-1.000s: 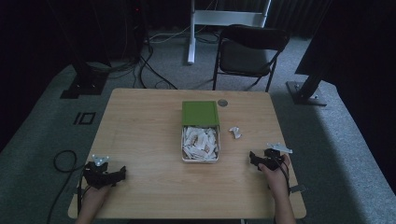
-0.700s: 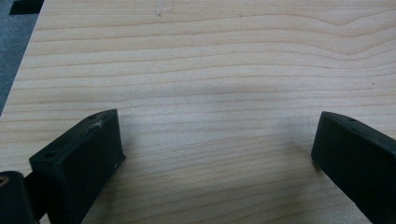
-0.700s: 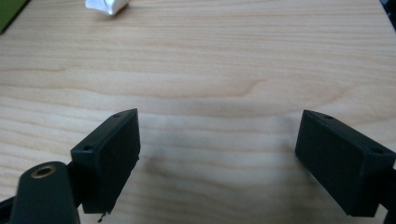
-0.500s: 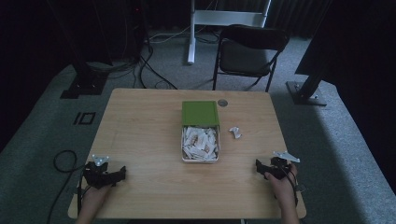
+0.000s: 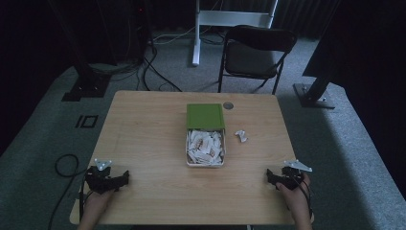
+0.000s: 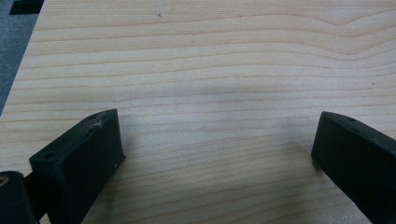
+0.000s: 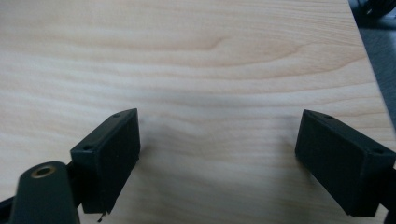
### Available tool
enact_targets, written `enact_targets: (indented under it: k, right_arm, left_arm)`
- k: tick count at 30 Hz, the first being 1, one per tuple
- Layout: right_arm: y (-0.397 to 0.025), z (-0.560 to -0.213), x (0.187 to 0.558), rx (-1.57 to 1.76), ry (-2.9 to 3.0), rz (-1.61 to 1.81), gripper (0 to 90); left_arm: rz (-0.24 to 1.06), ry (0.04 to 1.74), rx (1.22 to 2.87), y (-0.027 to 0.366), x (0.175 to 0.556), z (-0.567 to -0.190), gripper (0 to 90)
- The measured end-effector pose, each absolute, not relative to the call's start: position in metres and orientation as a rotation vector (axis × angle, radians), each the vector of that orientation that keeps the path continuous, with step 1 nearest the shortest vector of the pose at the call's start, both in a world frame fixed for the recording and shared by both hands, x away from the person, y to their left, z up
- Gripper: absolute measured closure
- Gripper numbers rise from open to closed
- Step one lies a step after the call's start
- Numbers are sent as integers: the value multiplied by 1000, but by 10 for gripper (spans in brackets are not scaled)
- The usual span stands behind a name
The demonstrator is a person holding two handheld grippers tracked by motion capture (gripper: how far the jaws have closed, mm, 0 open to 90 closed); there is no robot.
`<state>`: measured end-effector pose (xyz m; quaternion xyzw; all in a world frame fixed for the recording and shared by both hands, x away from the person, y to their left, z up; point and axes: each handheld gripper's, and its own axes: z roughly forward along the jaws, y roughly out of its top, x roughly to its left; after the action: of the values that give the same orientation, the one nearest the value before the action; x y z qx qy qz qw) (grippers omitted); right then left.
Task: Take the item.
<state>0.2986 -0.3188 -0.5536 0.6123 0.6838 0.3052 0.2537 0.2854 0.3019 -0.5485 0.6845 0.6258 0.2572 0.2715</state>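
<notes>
We rest both at near edge: left gripper (image 5: pixel 108 178) & right gripper (image 5: pixel 285 178), jaws spread wide, empty. Loose packet (image 5: pixel 241 136) lies just right of tin (image 5: pixel 205 162), well away. Risk: long reach, thin packet slips or skids; wide jaws may bump tin.

Each claw (image 5: pixel 111 181) is built of two blocky black jaws with small screw holes; a grey three-cornered plate (image 5: pixel 102 164) is mounted on top.

A dim lab or studio: stand bases (image 5: pixel 313 94), floor cables (image 5: pixel 152 67), folding chair (image 5: pixel 253 52).
</notes>
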Motion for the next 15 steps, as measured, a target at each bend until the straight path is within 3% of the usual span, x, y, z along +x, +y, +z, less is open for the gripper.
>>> enact_targets:
  k: [15]
  right_arm:
    - [-329,-555,288,1628,1894,837,125]
  left_arm:
    - [693,1685,1843,302,285,-549,27]
